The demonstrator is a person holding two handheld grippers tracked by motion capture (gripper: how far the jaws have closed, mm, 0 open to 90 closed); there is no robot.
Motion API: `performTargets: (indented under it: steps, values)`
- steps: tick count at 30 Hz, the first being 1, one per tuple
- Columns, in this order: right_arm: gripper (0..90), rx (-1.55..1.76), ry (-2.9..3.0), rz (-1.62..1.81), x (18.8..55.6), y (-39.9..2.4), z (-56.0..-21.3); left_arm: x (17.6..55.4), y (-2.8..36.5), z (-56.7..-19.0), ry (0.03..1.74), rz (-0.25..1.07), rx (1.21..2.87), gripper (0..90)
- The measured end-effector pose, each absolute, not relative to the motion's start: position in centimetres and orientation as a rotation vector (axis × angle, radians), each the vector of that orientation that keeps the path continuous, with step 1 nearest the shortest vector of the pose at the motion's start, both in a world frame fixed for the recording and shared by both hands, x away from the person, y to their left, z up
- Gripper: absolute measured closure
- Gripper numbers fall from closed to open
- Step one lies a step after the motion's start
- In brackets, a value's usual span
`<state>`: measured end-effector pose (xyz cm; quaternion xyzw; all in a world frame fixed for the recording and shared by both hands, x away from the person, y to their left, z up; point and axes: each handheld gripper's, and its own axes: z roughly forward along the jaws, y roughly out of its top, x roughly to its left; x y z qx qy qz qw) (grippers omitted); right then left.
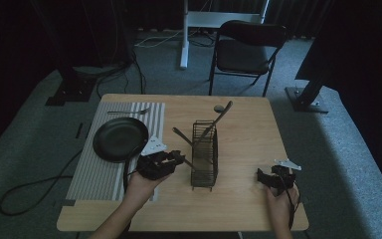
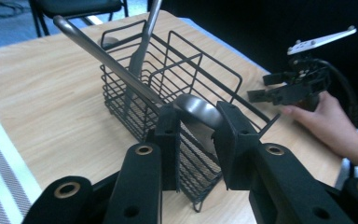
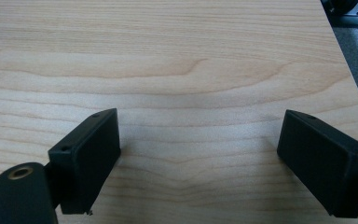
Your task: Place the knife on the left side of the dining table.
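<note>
Left gripper view shows it best: close up, the left gripper (image 2: 195,122) has its two black fingers (image 2: 168,135) pressed on the round bowl end of a metal spoon (image 2: 196,112), whose long handle sticks up and away over the wire basket (image 2: 168,84). The spoon sits right at the near end of the basket, and I cannot tell if it is going in or coming out. Another metal tool (image 2: 142,46) already stands in the far part of the basket, so I think some of the job is done and this spoon is the piece in hand now. The high view shows other things: a black pan (image 1: 120,139) on a striped mat (image 1: 104,169) at the left side of the table (image 1: 243,129), with a thin utensil (image 1: 128,111) lying on the mat behind it, so there may be more to sort. The right gripper (image 1: 273,178) rests near the front right part of the table, well apart from the basket. In the right gripper view its fingers (image 3: 86,158) stand wide apart with just bare wood between them, holding nothing. Far behind the table, the high view shows a dark chair (image 1: 246,47) on the carpet.
</note>
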<state>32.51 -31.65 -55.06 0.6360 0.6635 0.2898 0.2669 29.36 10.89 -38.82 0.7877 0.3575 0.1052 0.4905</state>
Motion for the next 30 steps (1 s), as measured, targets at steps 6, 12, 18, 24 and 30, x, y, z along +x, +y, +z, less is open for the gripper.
performTargets:
  steps: [6,12,18,24,30]
  values:
    - [12.2,1.717,1.791,0.782,32.5,-31.7,-55.1,29.6,10.8,-38.6,0.868,0.203,1.890,76.7]
    - [12.2,1.717,1.791,0.782,32.5,-31.7,-55.1,29.3,10.1,-37.7,0.826,0.244,1.877,83.5]
    - [12.2,1.716,1.791,0.782,32.5,-31.7,-55.1,29.1,9.8,-36.9,0.801,0.266,1.877,83.6]
    - [12.2,1.716,1.791,0.782,32.5,-31.7,-55.1,28.4,10.2,-35.4,0.770,0.285,1.863,83.7]
    - [12.3,1.716,1.791,0.782,32.5,-31.7,-55.1,27.7,10.6,-33.6,0.732,0.301,1.830,83.7]
